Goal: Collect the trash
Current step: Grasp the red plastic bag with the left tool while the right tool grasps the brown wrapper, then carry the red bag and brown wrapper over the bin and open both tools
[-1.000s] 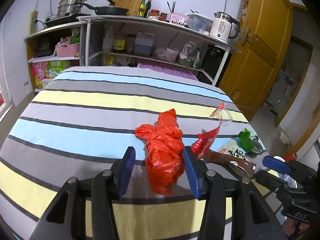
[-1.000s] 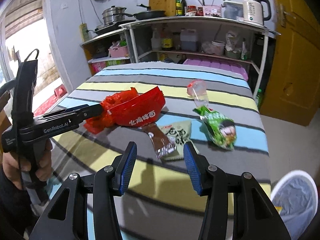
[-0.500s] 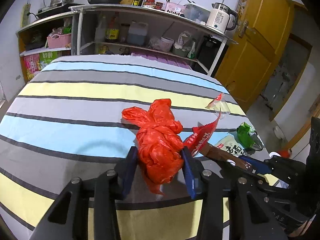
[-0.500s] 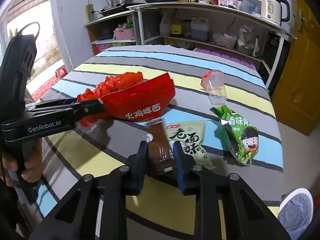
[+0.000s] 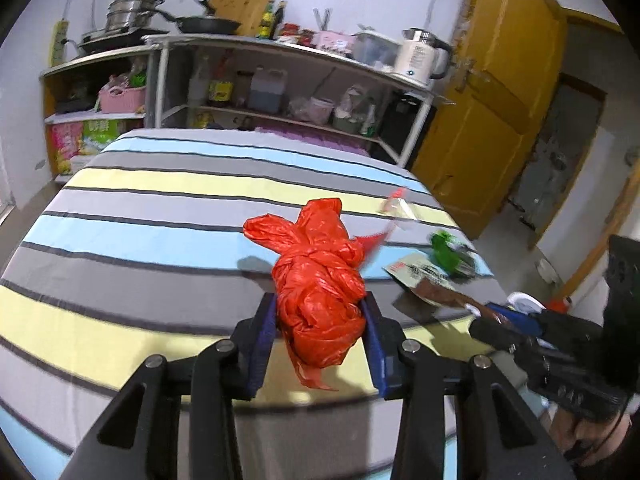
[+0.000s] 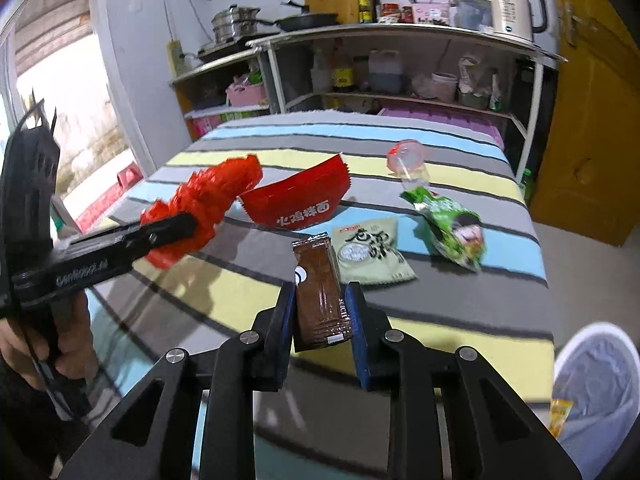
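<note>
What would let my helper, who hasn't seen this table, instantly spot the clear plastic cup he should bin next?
Start at the striped tablecloth and go to its far right side, toward the yellow door. On the yellow stripe, just beyond the green snack bag, lies the clear plastic cup, tipped on its side. Unlike the flat wrappers around it, it is see-through, round, with a pinkish rim.

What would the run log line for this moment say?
left gripper: shut on crumpled red plastic bag | right gripper: shut on brown foil wrapper | left on striped tablecloth: four pieces of trash
</note>
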Demonstrator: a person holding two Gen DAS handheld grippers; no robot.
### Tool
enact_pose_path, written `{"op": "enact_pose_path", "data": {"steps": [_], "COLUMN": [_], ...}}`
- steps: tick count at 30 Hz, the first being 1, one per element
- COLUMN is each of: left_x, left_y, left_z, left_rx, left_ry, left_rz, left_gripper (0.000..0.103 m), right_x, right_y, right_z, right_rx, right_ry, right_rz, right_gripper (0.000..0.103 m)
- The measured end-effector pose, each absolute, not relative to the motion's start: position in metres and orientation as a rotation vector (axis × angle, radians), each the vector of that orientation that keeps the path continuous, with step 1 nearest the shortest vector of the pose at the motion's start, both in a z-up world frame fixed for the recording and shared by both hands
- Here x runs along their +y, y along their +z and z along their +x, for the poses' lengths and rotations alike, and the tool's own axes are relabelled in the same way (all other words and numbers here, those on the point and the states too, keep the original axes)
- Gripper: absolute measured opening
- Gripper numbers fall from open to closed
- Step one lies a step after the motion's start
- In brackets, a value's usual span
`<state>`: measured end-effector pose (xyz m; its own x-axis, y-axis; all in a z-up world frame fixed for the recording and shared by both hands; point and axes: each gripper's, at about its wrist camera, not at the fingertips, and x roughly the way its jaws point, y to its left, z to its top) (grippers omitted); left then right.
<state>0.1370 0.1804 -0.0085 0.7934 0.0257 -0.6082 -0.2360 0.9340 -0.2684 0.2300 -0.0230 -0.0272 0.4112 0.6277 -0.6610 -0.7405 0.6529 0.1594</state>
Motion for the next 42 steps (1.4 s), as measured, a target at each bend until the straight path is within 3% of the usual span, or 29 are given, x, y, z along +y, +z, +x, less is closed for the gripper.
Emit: {"op": "enact_pose_path", "data": {"steps": [19, 42], "left_x": [0.057, -0.041], "left_y": [0.028, 0.028], "left_z": [0.112, 0.150], "left_rx": [0.620, 0.649], "left_ry": [-0.110, -0.286], "left_rz": [-0.194, -0.140], "left_gripper": [0.042, 0.043], "right_x": [-0.145, -0.249], "right_y": [0.016, 0.007], "right_z": [0.177, 0.171], "right_rx": [0.637, 0.628], "right_ry": [0.718, 0.495], "right_rz": [-0.002, 0.091], "right_gripper": [0.026, 0.026]}}
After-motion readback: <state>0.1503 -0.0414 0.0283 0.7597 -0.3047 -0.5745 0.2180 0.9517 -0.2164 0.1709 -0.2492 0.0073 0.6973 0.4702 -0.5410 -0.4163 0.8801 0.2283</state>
